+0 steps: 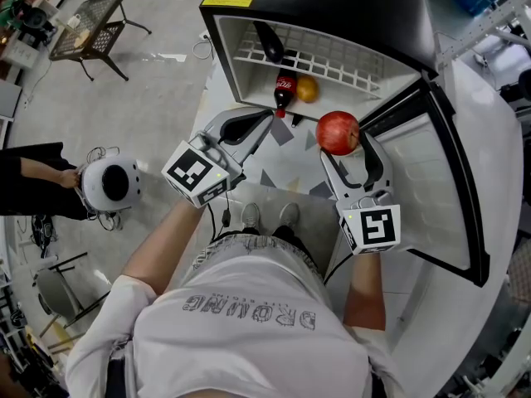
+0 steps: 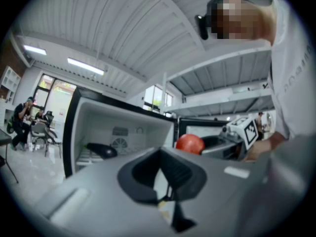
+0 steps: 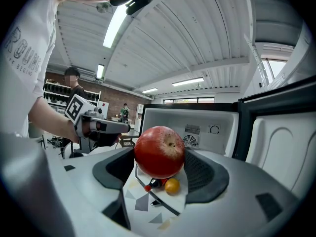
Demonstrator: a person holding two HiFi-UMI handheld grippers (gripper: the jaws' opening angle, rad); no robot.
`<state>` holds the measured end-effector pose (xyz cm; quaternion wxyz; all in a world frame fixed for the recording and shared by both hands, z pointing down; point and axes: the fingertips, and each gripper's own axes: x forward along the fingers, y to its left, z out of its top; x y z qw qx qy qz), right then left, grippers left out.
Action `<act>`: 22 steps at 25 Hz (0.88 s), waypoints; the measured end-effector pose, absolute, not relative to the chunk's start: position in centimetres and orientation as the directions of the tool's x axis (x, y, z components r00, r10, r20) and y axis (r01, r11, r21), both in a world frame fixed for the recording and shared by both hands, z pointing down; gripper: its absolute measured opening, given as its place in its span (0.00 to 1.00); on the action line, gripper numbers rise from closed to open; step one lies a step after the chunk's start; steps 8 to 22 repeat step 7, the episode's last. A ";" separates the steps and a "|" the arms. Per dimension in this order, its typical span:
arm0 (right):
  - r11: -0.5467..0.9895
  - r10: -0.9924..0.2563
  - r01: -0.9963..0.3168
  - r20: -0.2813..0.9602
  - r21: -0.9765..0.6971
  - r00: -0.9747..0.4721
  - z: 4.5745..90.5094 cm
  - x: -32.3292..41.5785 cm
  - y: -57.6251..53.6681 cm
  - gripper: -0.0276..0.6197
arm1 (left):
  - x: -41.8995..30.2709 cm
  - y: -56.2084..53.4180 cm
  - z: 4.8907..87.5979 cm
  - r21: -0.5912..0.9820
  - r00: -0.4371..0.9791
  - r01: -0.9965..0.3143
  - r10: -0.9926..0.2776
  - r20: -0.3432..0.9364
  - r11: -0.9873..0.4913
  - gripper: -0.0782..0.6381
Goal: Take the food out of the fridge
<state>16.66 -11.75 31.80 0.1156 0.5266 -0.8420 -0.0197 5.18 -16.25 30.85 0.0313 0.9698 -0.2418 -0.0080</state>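
The red apple (image 1: 338,132) sat between the jaws of the right tool (image 1: 342,143), outside the open fridge (image 1: 332,15) and in front of its opening, near the inner side of the swung-out door (image 1: 431,181). In the right gripper view the apple (image 3: 159,151) filled the gap at the tips of the right tool (image 3: 159,163). The dark pads stood moderately apart and pressed on it from both sides, so the fruit was gripped and lifted clear of any surface.

The left tool (image 1: 259,121) was held level with the other, to the left of the apple and apart from it. In its own view the left tool (image 2: 161,157) had its jaws closed tip to tip with nothing between them.

Inside the fridge a cola bottle (image 1: 284,88) lay just beside an orange fruit (image 1: 307,89), below the white wire shelf (image 1: 332,56). Both also showed past the apple in the right gripper view. A dark elongated item (image 1: 270,41) rested on the wire shelf, too dim to identify.
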 end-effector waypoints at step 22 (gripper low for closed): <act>0.446 -0.891 -0.881 0.177 0.157 -0.419 31.9 16.7 -12.0 0.49 | 5.2 -16.5 31.1 0.081 0.882 -0.469 -0.471 -0.003 -0.879 0.12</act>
